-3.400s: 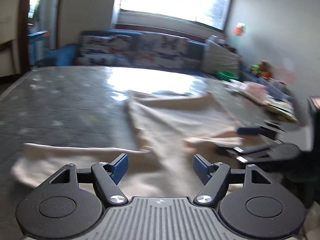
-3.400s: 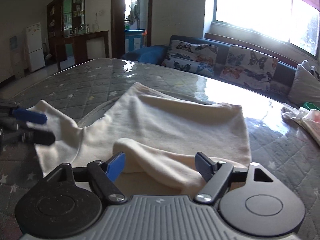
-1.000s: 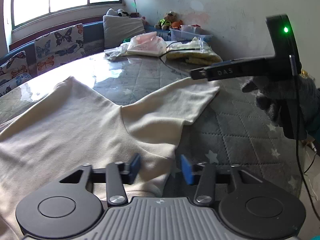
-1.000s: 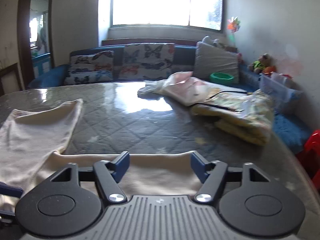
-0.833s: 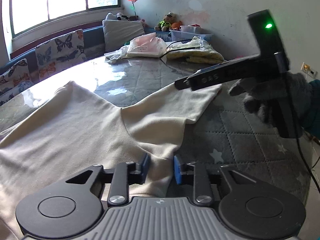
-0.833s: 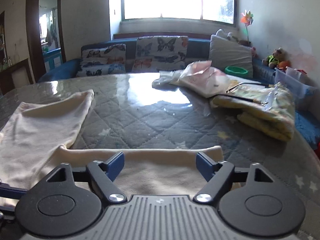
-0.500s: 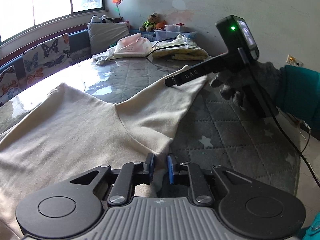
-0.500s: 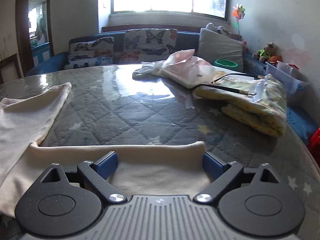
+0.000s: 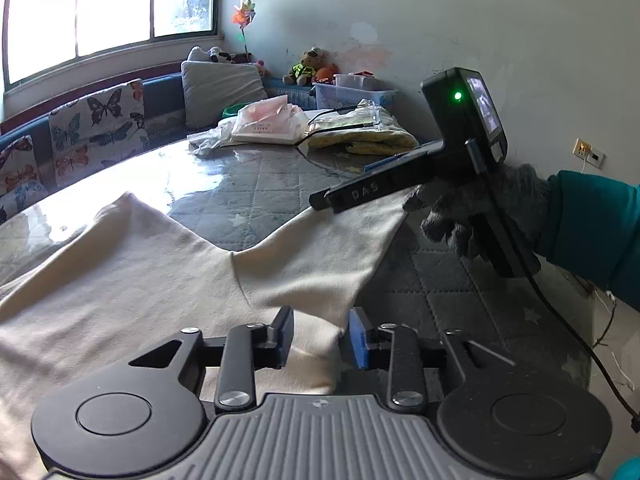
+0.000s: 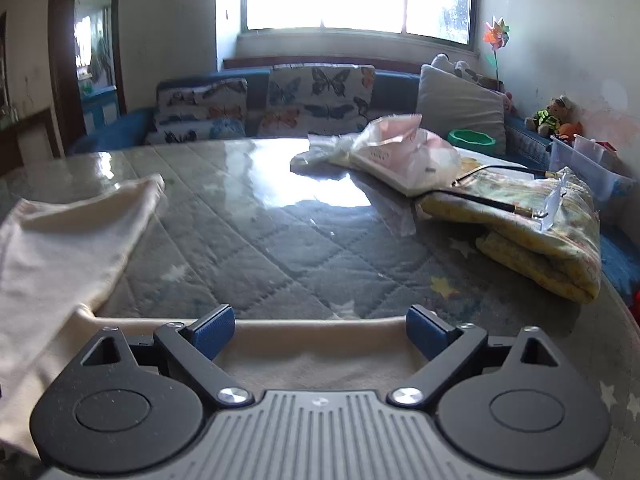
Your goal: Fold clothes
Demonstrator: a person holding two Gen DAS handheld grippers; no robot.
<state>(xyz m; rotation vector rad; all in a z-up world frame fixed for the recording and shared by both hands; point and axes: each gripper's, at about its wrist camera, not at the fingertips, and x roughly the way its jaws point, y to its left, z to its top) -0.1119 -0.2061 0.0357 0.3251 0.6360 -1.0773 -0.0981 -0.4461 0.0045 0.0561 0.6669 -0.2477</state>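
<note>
A cream garment [image 9: 132, 280] lies spread on the grey quilted table [image 9: 256, 196]. My left gripper [image 9: 318, 334] is shut on a fold of the garment at its near edge, the cloth bunched between the blue pads. My right gripper [image 10: 320, 330] is open, its fingers straddling the end of one cream sleeve [image 10: 316, 344] just above the cloth. The right gripper also shows in the left wrist view [image 9: 344, 200], held by a gloved hand over the sleeve end [image 9: 360, 232]. The garment body shows at the left of the right wrist view [image 10: 68, 232].
A pink plastic bag [image 10: 404, 152], a yellow folded blanket [image 10: 532, 220] with a black cable and a green bowl [image 10: 472, 138] sit at the table's far right. A sofa with butterfly cushions [image 10: 320, 96] stands behind. The table edge runs on the right [image 9: 576, 320].
My left gripper closed on the garment's near edge and the cloth now bunches between its pads. My right gripper moved down to the sleeve end and opened wider.
</note>
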